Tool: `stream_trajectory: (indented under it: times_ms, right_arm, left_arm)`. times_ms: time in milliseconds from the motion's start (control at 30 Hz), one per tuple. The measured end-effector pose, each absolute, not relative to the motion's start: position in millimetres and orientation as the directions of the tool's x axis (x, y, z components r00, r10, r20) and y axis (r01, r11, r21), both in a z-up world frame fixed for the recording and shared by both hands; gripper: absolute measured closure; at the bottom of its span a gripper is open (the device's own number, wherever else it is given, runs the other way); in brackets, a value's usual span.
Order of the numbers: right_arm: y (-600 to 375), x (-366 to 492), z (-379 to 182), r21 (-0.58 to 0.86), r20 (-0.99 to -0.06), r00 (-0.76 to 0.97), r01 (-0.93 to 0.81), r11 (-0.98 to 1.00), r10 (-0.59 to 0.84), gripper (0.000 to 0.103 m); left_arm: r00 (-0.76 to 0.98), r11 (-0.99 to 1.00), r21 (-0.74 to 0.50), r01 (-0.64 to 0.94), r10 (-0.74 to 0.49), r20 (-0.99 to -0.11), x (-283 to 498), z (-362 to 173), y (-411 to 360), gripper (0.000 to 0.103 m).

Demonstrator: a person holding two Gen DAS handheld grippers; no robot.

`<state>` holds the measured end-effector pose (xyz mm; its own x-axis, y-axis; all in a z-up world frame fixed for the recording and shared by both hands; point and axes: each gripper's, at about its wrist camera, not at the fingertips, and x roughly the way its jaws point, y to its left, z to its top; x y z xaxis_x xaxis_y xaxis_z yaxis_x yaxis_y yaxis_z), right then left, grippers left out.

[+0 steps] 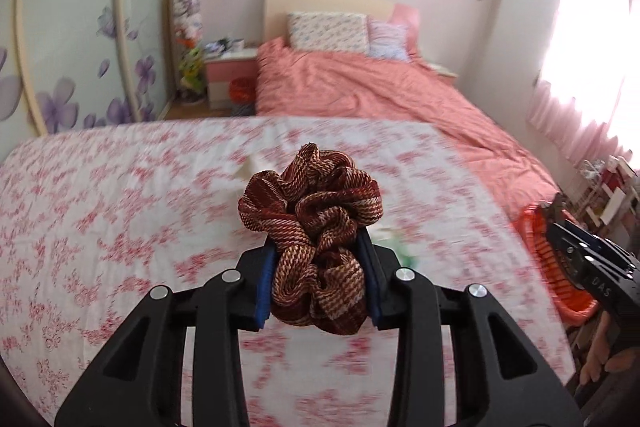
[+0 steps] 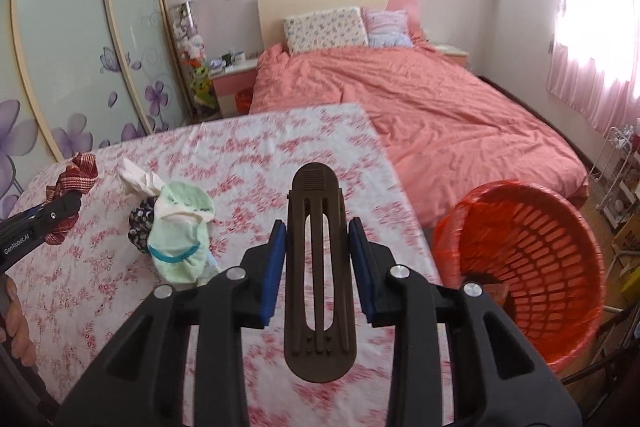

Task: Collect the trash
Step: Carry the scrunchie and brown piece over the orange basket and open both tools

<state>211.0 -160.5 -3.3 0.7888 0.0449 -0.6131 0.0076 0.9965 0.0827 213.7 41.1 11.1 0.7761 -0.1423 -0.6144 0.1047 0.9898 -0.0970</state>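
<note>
Brown scrunchie [image 1: 310,227] sat clamped in the left gripper [image 1: 319,283], brown hair clip [image 2: 318,267] pinched narrowly in the right gripper [image 2: 318,267], both above the tabletop [image 2: 248,155]; best released squarely over the orange basket [image 2: 532,259].

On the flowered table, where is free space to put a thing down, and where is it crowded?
The flowered table is bare between the sock pile and its edge beside the orange basket, and along its far side toward the bed. It is crowded only around the pile.
</note>
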Motion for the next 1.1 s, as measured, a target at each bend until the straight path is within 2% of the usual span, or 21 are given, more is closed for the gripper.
stream_trajectory:
  times_ms: [300, 733, 1100]
  right_arm:
    - [-223, 174, 22, 0.078, -0.554, 0.830, 0.127, 0.989, -0.063, 0.071]
    - [-335, 146, 21, 0.145, -0.538, 0.824, 0.300, 0.943, -0.179, 0.071]
    - [-402, 155, 0, 0.242, -0.545, 0.820, 0.352, 0.904, -0.174, 0.071]
  left_arm:
    - [0.764, 0.955, -0.109, 0.276, -0.286, -0.578, 204, 28, -42, 0.067]
    - [0.625, 0.834, -0.162, 0.527, -0.510, -0.591, 212, 12, -173, 0.067]
    - [0.518, 0.762, -0.176, 0.623, -0.571, -0.637, 223, -15, -249, 0.066]
